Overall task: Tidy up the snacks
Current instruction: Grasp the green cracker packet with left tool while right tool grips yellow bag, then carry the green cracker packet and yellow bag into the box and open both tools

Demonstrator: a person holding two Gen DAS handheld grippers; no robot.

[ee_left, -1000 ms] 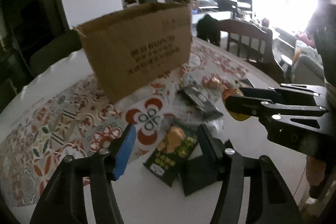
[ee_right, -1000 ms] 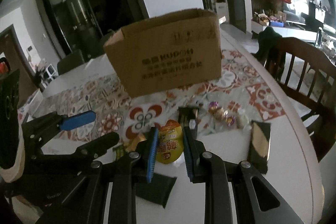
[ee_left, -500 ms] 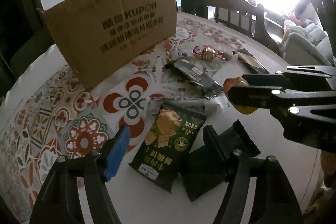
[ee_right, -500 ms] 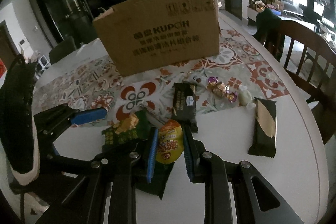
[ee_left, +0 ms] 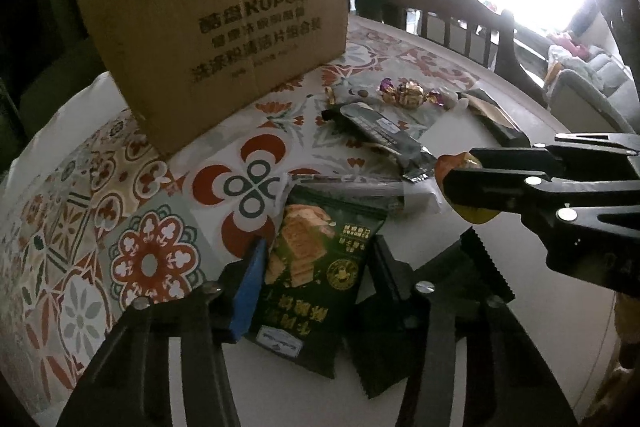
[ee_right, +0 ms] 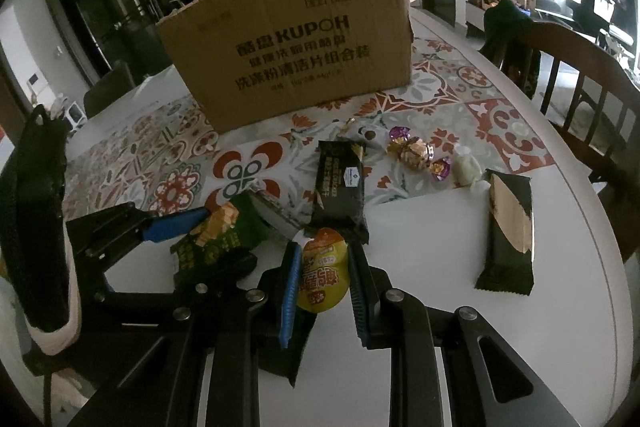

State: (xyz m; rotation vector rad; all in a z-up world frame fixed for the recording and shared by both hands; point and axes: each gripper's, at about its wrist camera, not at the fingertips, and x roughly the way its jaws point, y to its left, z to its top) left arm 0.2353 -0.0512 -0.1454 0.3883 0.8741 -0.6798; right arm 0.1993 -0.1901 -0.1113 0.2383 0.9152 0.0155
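A green snack packet point(ee_left: 316, 267) lies flat on the white table, partly over a darker packet point(ee_left: 400, 347). My left gripper point(ee_left: 320, 247) straddles the green packet. Its jaws are closing, and the blue pad and the black finger meet the packet's two long sides. From the right wrist, the left gripper point(ee_right: 226, 237) shows at the left with the green packet point(ee_right: 216, 239) between its fingers. My right gripper point(ee_right: 324, 251) is shut on a yellow and orange snack cup point(ee_right: 322, 275), held just above the table. The brown cardboard box point(ee_right: 296, 55) stands behind.
A black snack bar point(ee_right: 340, 183), gold-wrapped candies point(ee_right: 416, 151), a white candy point(ee_right: 466, 169) and a dark bar point(ee_right: 510, 231) lie on the table and patterned runner point(ee_left: 148, 259). A wooden chair point(ee_right: 580, 75) stands at the right edge. A person's dark sleeve point(ee_right: 36, 227) is at the left.
Both grippers have sunk closer to the table. The left jaws spread wider, then narrowed onto the green packet. The right gripper keeps its hold on the yellow cup.
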